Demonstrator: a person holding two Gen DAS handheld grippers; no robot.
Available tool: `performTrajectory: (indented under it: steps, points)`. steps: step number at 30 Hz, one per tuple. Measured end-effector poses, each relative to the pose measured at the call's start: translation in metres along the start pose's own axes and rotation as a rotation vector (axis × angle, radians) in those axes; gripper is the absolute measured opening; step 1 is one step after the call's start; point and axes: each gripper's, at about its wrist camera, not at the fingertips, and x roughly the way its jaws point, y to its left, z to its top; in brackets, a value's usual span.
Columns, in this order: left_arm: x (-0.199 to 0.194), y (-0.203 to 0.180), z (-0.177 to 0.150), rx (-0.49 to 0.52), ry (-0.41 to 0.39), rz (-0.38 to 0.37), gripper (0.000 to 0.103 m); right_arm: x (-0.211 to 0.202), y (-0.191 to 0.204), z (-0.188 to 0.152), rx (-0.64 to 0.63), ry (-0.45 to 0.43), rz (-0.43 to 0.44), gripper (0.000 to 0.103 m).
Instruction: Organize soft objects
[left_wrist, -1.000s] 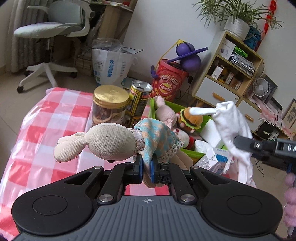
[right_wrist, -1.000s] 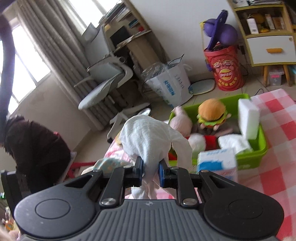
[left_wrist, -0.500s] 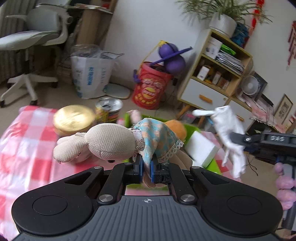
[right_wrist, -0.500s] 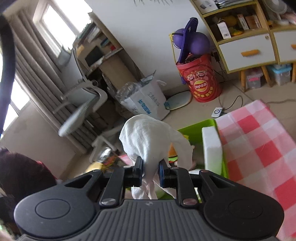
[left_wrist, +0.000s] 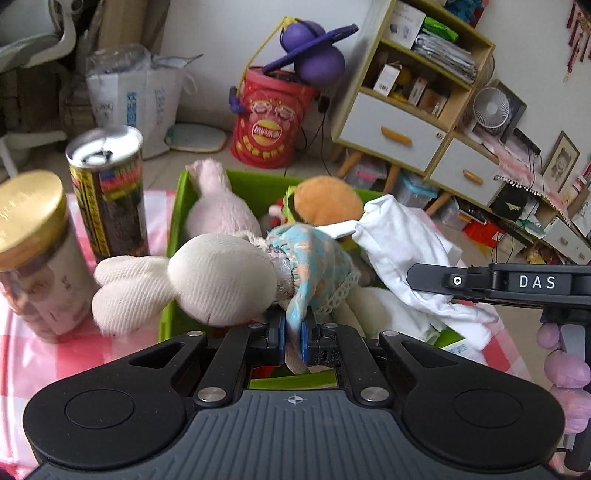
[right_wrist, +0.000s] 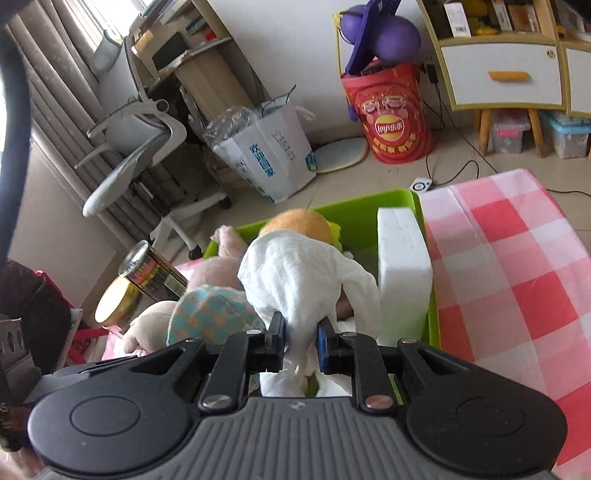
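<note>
My left gripper (left_wrist: 293, 334) is shut on the blue dress of a cream rabbit doll (left_wrist: 218, 280) and holds it over the near left part of the green bin (left_wrist: 177, 218). My right gripper (right_wrist: 301, 341) is shut on a white cloth (right_wrist: 295, 273) and holds it over the same bin (right_wrist: 417, 199); it also shows in the left wrist view (left_wrist: 402, 243). In the bin lie a pink plush (left_wrist: 218, 210), a burger plush (left_wrist: 328, 199) and a white foam block (right_wrist: 402, 273). The doll shows in the right wrist view (right_wrist: 207, 314).
A gold-lidded jar (left_wrist: 33, 254) and a tall can (left_wrist: 107, 192) stand left of the bin on the pink checked tablecloth (right_wrist: 517, 280). A red tub (left_wrist: 269, 122), a paper bag (left_wrist: 136, 99), a shelf unit (left_wrist: 417, 92) and an office chair (right_wrist: 136, 147) stand beyond the table.
Both grippers have come down and forward over the green bin with their loads. The jar and can are now close on the left.
</note>
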Motion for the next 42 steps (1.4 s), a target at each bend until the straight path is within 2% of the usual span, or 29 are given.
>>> performTrajectory:
  steps: [8,13,16,20,24,29,35,42]
  points:
    - [0.003,0.004,-0.004,-0.012,0.008,0.008,0.005,0.015,-0.007,-0.010,0.011,0.045,-0.028,0.000]
    - [-0.003,0.004,-0.005,-0.009,-0.001,0.010,0.011,0.011,-0.008,-0.010,0.030,0.045,-0.026,0.000]
    - [-0.011,0.002,-0.005,0.000,-0.015,0.013,0.019,0.004,-0.008,-0.007,0.054,0.040,-0.010,0.005]
    - [-0.026,0.001,-0.007,0.004,-0.030,0.013,0.036,-0.010,-0.007,-0.005,0.078,0.018,-0.015,0.025]
    - [-0.047,0.001,-0.012,0.016,-0.061,0.028,0.056,-0.029,-0.001,-0.004,0.086,-0.010,-0.018,0.030]
    - [-0.075,0.000,-0.020,0.015,-0.089,0.024,0.074,-0.054,0.009,-0.009,0.080,-0.040,-0.029,0.038]
    - [-0.103,0.000,-0.036,0.026,-0.092,0.036,0.082,-0.076,0.020,-0.022,0.076,-0.055,-0.048,0.044]
    - [-0.129,0.002,-0.059,0.012,-0.079,0.096,0.093,-0.099,0.034,-0.046,0.054,-0.056,-0.083,0.049]
